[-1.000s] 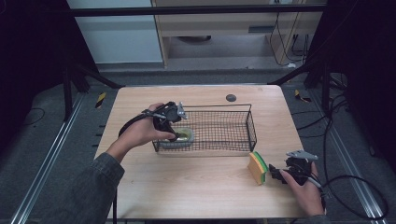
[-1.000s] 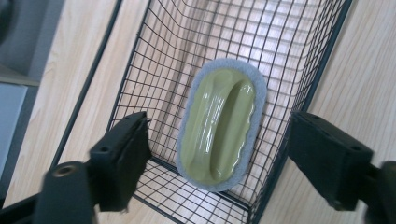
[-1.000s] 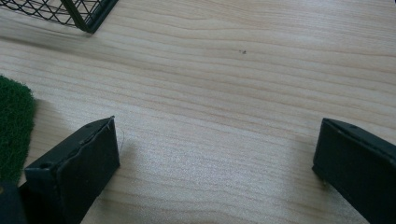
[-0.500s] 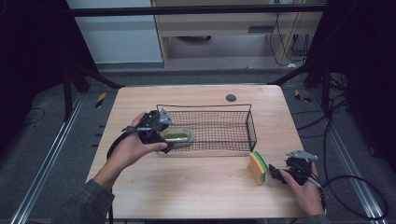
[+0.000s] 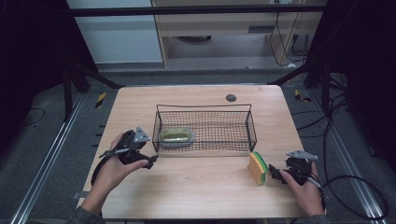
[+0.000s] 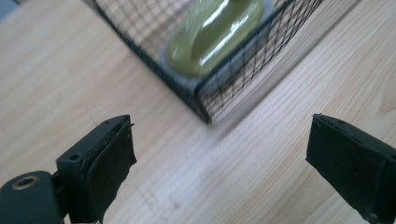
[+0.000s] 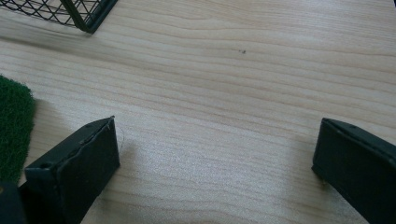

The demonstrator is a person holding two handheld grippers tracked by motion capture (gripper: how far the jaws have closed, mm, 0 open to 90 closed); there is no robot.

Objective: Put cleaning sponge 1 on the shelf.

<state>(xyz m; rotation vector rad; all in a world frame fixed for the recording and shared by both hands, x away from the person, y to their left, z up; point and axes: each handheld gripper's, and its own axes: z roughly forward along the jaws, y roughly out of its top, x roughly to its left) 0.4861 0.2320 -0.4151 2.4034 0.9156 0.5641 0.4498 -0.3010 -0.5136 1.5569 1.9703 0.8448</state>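
A black wire basket point(image 5: 243, 122) stands mid-table. In its left end lies a glossy olive-green piece on a grey dish point(image 5: 176, 136), also close ahead in the left gripper view point(image 6: 215, 32). My left gripper point(image 5: 150, 161) is low over the table just left of the basket. Its jaws have just been opening and now stand open point(image 6: 223, 135) with bare wood between them. A yellow sponge with a green scouring face point(image 5: 258, 168) stands on edge at the front right. My right gripper point(image 5: 274, 173) is open point(image 7: 217, 133) right beside it, and the green face point(image 7: 14, 126) shows at the left edge.
A small dark round disc point(image 5: 230, 98) lies near the table's point(image 5: 201, 196) far edge. The basket's corner point(image 7: 86, 16) is just beyond the right gripper. Cables trail off the table to the right. Metal rails run along the floor on both sides.
My left gripper has drawn back from the basket's left end, moving left and down to the table. The green piece stays in the basket. The right hand has kept still.
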